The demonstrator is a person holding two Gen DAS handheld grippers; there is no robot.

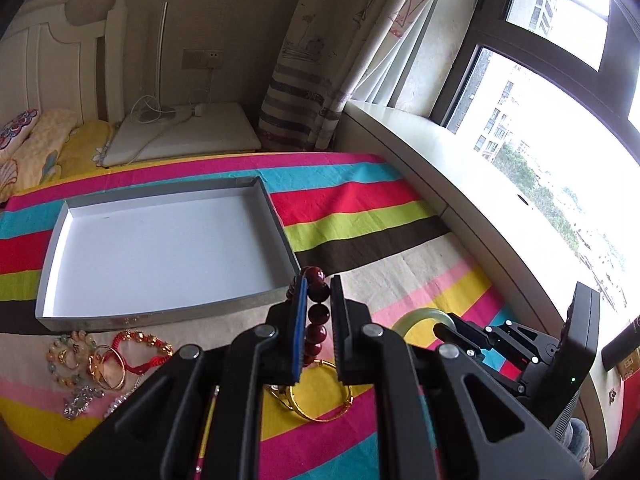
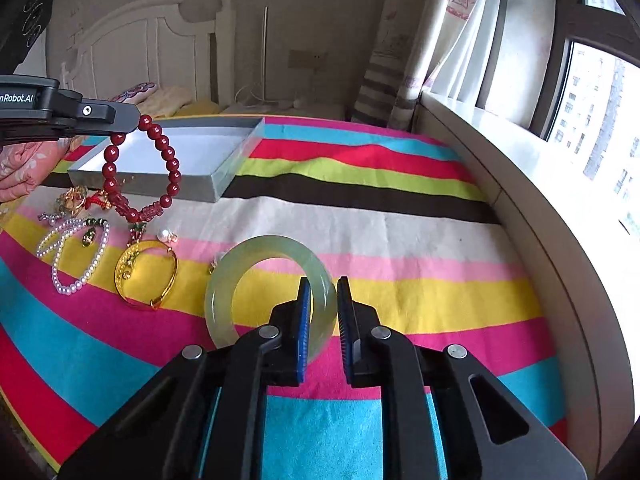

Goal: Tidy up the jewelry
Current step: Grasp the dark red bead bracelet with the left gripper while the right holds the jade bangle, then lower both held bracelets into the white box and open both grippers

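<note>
Bedroom daylight pours through the dark-framed window (image 2: pixel 592 92) onto a bedspread of bright stripes in pink, yellow, turquoise, red, green and brown (image 2: pixel 400 240), where I am at work with a gripper in each hand. My left gripper (image 1: pixel 319 300) has its jaws drawn narrow on a bracelet of round dark-red beads (image 2: pixel 160 148); in the right wrist view the bracelet hangs clear of the bedspread as a loop, its carved red pieces at the bottom, in front of the near corner of a shallow grey cardboard tray with a white inside (image 1: pixel 168 312). Nothing lies in the tray. My right gripper (image 2: pixel 323 300) is low over the bedspread, its blue-padded jaws narrow around the near right rim of a pale green translucent stone bangle (image 2: pixel 224 280) that lies flat on the pink and yellow stripes; whether the pads press the stone I cannot tell. Left of the bangle rest an open gold bangle (image 2: pixel 144 276), a looped strand of small white pearls (image 2: pixel 72 264) and a single pearl earring (image 2: pixel 166 236). Nearer the tray's front wall lie a red cord bracelet with gold beads (image 1: pixel 138 350), a string of pale mixed beads (image 1: pixel 64 356) and a silver sparkling piece (image 1: pixel 82 398).
</note>
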